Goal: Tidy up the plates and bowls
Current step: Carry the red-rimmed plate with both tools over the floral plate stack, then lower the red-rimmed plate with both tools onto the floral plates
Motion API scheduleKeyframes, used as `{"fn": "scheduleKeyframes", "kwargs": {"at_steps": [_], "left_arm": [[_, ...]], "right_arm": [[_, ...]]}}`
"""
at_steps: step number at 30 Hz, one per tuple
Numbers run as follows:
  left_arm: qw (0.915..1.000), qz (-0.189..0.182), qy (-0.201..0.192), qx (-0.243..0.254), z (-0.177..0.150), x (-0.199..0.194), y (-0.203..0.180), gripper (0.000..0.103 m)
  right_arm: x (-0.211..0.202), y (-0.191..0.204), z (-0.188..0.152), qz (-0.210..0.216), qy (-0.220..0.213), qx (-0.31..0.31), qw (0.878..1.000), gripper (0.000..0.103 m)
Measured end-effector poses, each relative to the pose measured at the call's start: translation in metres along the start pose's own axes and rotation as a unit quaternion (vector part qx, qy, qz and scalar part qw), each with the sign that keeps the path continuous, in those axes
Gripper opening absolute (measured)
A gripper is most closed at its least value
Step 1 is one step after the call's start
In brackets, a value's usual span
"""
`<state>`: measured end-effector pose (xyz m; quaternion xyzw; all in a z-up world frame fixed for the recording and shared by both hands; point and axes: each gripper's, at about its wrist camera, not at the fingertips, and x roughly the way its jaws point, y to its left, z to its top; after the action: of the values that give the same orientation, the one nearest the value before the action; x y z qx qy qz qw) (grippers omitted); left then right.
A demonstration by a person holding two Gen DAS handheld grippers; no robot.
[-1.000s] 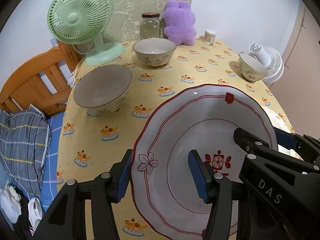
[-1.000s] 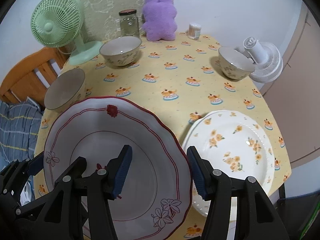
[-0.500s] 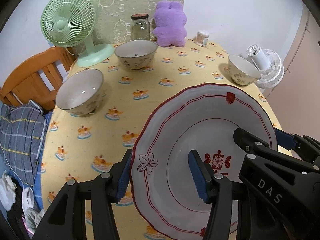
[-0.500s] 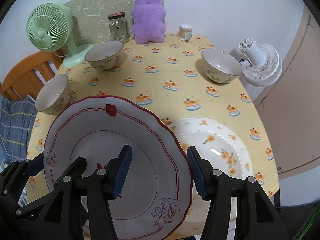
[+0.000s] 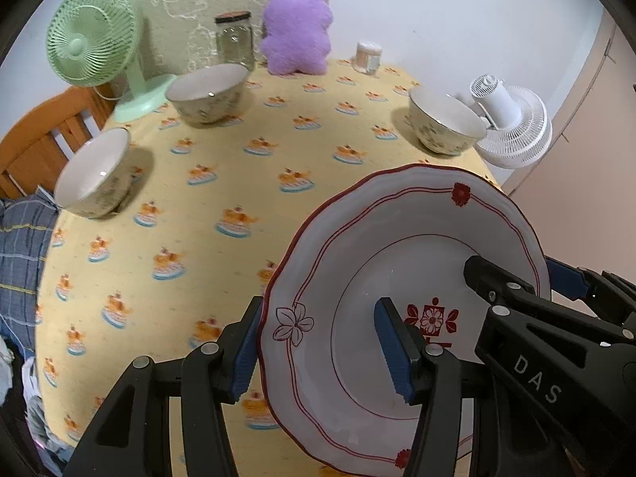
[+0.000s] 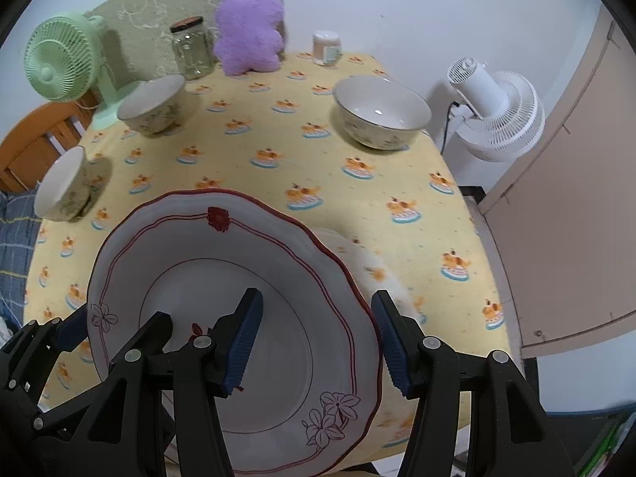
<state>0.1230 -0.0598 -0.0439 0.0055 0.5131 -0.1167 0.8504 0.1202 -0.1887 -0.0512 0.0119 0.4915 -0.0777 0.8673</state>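
Holding: both grippers carry one big red-rimmed plate [image 5: 401, 278] in the air above the counter [image 5: 238, 183].
Left gripper [image 5: 318, 351]: jaws closed on the plate's rim at 9 o'clock, one pad under, one inside.
Right gripper [image 6: 316, 344]: jaws closed on the rim at 3 o'clock.
Plate feel: stiff, smooth, slippery and easy to break, I think; hold the rim on both sides.
Flower plate [image 6: 377, 274]: lies on the counter, mostly hidden under the carried plate.
Bowls: three stand well apart, at 9 o'clock [image 5: 93, 173], 11 o'clock [image 5: 206, 93] and 1 o'clock [image 5: 445, 125].
Counter: yellow cloth, soft, with little pictures.
Room: green fan [image 5: 95, 39], glass jar [image 5: 234, 41], purple toy [image 5: 296, 28] at 12 o'clock; white fan [image 5: 512, 123] beside the counter.
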Motion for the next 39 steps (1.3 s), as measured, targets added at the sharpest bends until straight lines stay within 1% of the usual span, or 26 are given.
{"fn": "scheduleKeyframes", "kwargs": {"at_steps": [5, 9, 13, 17, 23, 30, 36, 39], "left_arm": [[0.9998, -0.007, 0.018, -0.009, -0.002, 0.014, -0.018, 0.056], [0.9995, -0.005, 0.028, -0.012, -0.003, 0.025, -0.032, 0.057], [0.9992, -0.006, 0.037, -0.016, -0.004, 0.034, -0.039, 0.057], [0.9989, -0.001, 0.04, -0.023, -0.004, 0.042, -0.041, 0.058], [0.9994, 0.016, 0.031, -0.005, 0.0, 0.049, -0.051, 0.061], [0.9993, 0.027, 0.027, 0.0, 0.0, 0.051, -0.055, 0.064], [0.9992, 0.029, 0.026, -0.001, 0.001, 0.052, -0.056, 0.066], [0.9992, 0.029, 0.026, -0.001, 0.001, 0.052, -0.055, 0.069]], "right_arm": [[0.011, -0.022, -0.003, -0.003, 0.016, -0.003, 1.0, 0.06], [0.022, -0.038, -0.006, -0.003, 0.028, -0.001, 1.0, 0.06], [0.033, -0.05, -0.006, -0.003, 0.038, 0.001, 0.999, 0.06], [0.04, -0.054, -0.005, 0.005, 0.042, -0.003, 0.999, 0.06], [0.052, -0.058, -0.001, 0.008, 0.047, -0.003, 0.999, 0.06], [0.056, -0.059, 0.0, 0.009, 0.042, -0.008, 0.999, 0.061], [0.055, -0.062, -0.001, 0.024, 0.036, -0.006, 0.999, 0.062], [0.055, -0.069, -0.003, 0.037, 0.041, 0.005, 0.998, 0.062]]}}
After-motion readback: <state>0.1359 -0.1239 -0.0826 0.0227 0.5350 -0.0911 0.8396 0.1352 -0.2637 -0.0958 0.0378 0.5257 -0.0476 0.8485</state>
